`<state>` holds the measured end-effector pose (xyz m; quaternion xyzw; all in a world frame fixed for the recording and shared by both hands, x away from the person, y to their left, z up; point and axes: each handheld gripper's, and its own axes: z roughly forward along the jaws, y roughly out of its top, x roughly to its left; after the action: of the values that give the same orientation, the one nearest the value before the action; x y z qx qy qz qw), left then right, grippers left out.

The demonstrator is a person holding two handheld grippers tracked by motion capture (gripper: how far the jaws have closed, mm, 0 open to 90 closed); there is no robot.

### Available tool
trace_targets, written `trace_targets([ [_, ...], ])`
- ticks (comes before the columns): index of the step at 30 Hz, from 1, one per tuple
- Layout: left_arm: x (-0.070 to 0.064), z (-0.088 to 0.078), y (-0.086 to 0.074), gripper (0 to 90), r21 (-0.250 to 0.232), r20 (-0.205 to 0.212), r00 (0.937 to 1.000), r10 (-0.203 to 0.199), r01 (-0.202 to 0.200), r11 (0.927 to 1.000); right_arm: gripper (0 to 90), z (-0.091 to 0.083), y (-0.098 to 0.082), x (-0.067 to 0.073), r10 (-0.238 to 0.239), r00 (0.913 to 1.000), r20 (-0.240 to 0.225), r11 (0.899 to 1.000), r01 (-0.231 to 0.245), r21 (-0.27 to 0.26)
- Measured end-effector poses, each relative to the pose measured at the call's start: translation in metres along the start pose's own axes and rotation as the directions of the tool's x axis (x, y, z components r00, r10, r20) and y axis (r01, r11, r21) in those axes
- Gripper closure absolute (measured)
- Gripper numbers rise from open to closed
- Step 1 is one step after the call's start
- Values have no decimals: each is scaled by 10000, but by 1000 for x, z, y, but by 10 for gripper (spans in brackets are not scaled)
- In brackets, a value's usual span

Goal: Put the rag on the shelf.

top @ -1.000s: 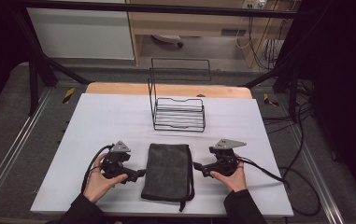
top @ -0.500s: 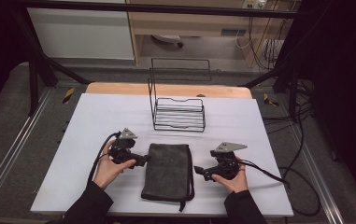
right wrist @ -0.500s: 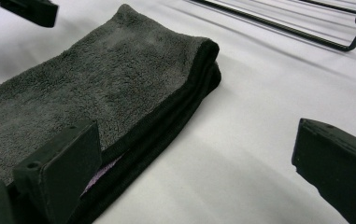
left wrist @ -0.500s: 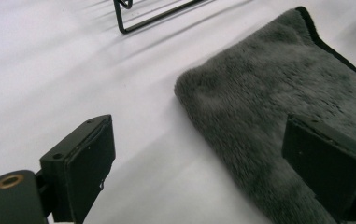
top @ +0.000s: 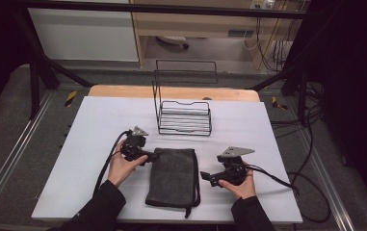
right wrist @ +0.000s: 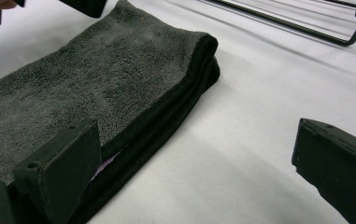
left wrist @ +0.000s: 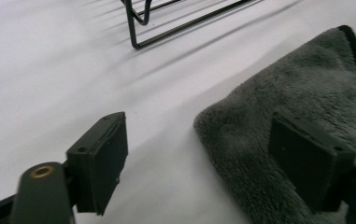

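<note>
A folded dark grey towel (top: 171,179) lies flat on the white table near its front edge. My left gripper (top: 154,155) is at the towel's far left corner. In the left gripper view its jaws have just been closing and still stand apart, one over the towel (left wrist: 306,88) and one over bare table. The corner lies between them and the pads do not press it. My right gripper (top: 205,177) is open at the towel's right edge. In the right gripper view the stacked folds of the towel (right wrist: 96,79) run between its wide jaws.
A black wire rack (top: 183,118) stands upright just beyond the towel, a short way from the left gripper. Its base wires show as the rack (left wrist: 138,28) and the rack (right wrist: 306,23) in the gripper views. Cables trail from both grippers across the table (top: 89,125).
My left hand has moved away from the front edge and rightward, from beside the towel's left side to its far left corner. The right hand has stayed put.
</note>
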<state>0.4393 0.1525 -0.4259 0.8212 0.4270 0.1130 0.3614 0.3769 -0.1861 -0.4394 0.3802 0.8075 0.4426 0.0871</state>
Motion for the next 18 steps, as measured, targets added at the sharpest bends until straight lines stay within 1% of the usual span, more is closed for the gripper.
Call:
trace_targets([
  [1, 1, 2, 0, 250, 25, 15, 9999, -101, 101, 9999, 24, 0, 0, 0, -4, 10000, -5, 10000, 4, -15],
  [3, 1, 5, -1, 291, 100, 31, 9999, -123, 122, 9999, 23, 0, 0, 0, 7, 10000, -21, 10000, -7, 18],
  [4, 2, 6, -1, 338, 162, 47, 9999, -121, 120, 9998, 24, 1, 0, 0, 7, 10000, -25, 10000, -7, 39],
  [5, 2, 8, -2, 338, 233, 70, 9999, -142, 141, 9996, 24, 1, 0, 0, 7, 10000, -25, 10000, -7, 39],
  [6, 1, 9, -2, 394, 260, 155, 9997, -211, 207, 9994, 27, 1, 0, 0, 14, 10000, -27, 10000, -14, 28],
  [7, 1, 10, -2, 422, 315, 274, 9992, -286, 278, 9991, 29, 1, 0, 0, -2, 10000, -29, 10000, 2, 20],
  [8, 1, 11, -2, 422, 338, 292, 9992, -283, 273, 9991, 29, 1, 0, 0, -2, 10000, -29, 10000, 2, 20],
  [9, 0, 11, -2, 483, 350, 296, 9991, -308, 298, 9989, 32, 1, 0, 0, 12, 10000, -26, 10000, -12, 30],
  [10, 0, 12, -2, 483, 355, 347, 9989, -317, 304, 9989, 32, 1, 0, 0, 12, 10000, -26, 10000, -12, 30],
  [11, 0, 12, -2, 547, 378, 436, 9985, -333, 316, 9988, 36, 1, 0, 0, 14, 10000, -43, 10000, -14, 45],
  [12, -1, 12, -3, 547, 442, 529, 9981, -315, 291, 9986, 36, 1, 0, 0, 14, 10000, -43, 10000, -14, 45],
  [13, -1, 13, -3, 572, 435, 542, 9980, -323, 299, 9986, 38, 1, 0, 0, 35, 10000, -42, 10000, -35, 50],
  [14, -3, 14, -4, 587, 532, 539, 9982, -260, 232, 9983, 39, 1, 0, 0, 63, 10000, -40, 10000, -63, 51],
  [16, -5, 15, -5, 621, 515, 569, 9982, -200, 171, 9985, 42, 1, 0, 0, 112, 9999, -34, 9999, -112, 32],
  [18, -7, 15, -5, 657, 508, 594, 9979, -249, 219, 9985, 43, 2, 1, -1, 135, 9999, 15, 9999, -135, 28],
])
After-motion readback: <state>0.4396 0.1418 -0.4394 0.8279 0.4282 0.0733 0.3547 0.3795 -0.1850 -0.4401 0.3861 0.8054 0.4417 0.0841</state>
